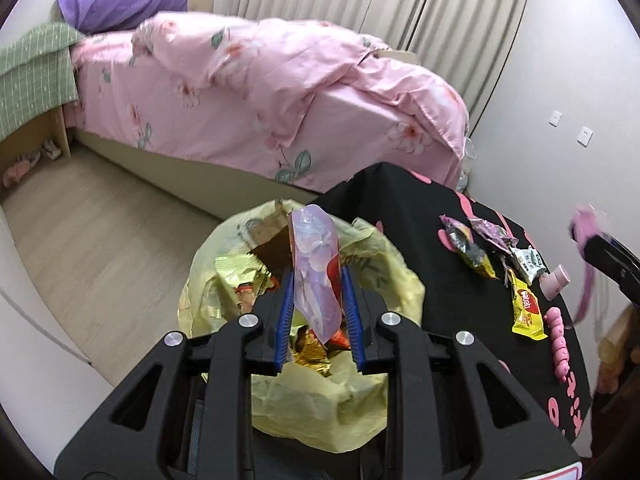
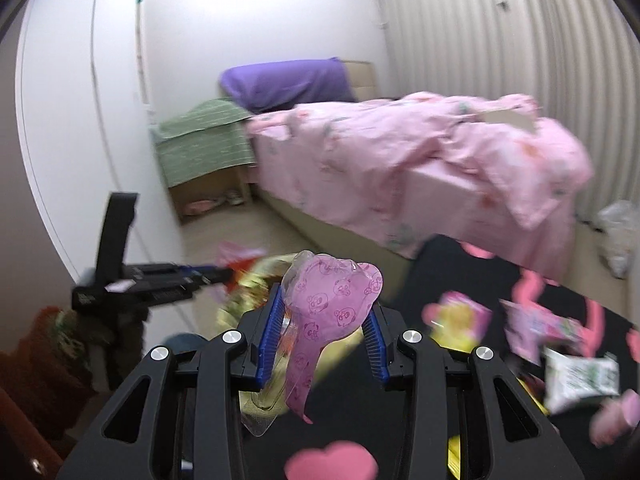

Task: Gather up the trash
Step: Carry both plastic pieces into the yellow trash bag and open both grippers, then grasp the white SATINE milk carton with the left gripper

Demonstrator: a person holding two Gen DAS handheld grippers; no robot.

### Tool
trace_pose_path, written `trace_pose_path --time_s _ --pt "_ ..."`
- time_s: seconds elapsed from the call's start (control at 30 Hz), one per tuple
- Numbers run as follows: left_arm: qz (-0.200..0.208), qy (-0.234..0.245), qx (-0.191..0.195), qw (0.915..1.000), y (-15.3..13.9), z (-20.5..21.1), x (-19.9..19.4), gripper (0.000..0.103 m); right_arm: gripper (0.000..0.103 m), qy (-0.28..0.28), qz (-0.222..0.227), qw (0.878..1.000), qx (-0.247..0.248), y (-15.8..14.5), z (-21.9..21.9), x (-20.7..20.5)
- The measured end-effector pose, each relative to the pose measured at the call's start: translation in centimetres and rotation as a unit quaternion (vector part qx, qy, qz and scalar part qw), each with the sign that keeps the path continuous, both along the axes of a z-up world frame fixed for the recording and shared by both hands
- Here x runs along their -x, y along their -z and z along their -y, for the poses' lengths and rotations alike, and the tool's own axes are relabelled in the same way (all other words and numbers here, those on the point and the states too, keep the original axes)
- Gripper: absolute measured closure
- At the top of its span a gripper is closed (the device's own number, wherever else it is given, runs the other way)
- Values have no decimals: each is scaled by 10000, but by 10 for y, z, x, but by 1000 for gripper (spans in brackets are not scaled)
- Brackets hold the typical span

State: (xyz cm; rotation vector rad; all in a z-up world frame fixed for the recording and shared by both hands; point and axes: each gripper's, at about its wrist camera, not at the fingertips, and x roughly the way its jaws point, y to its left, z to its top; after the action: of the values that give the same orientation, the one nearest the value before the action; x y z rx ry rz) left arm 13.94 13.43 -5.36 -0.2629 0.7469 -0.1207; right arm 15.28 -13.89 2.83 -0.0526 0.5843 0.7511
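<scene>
My left gripper (image 1: 318, 304) clenches a lilac wrapper (image 1: 314, 276) above the yellow trash bag (image 1: 372, 400); my right gripper (image 2: 324, 320) grips a pink plastic pack (image 2: 332, 300) over the surface (image 1: 400, 208). Next I judge: release left, then bring right across

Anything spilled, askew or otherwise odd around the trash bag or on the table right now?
Nothing spilled beside the yellow trash bag. Loose snack wrappers still litter the black table, with a yellow packet near its edge. The bed's pink duvet is rumpled, hanging off one corner.
</scene>
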Motion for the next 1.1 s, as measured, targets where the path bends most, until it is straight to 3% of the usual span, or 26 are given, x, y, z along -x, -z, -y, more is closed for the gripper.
trace_pose_path --time_s 0.13,0.5,0.63,0.67,0.7,0.83,1.1 --pt "-188 25 220 9996 15 -9 -7 81 67 -395 -213 9990 -5 21 -42 -35" --pt "-263 -43 519 9983 26 -18 -28 79 66 -587 -804 9942 413 90 -98 -92" --pt "-325 30 799 9963 30 -21 -32 51 65 -571 -1054 9906 661 110 -103 -103" --pt "-331 51 868 9957 30 -22 -33 45 59 -588 -1114 9893 744 113 -105 -104" --pt "-344 46 921 9951 31 -23 -33 44 53 -588 -1154 9879 856 116 -105 -104" --pt "-302 -173 1019 9942 27 -30 -31 28 49 -441 -1128 9871 1048 117 -97 -98" --pt "30 -202 891 9958 9 -21 -24 23 48 268 -797 9939 715 86 -29 -77"
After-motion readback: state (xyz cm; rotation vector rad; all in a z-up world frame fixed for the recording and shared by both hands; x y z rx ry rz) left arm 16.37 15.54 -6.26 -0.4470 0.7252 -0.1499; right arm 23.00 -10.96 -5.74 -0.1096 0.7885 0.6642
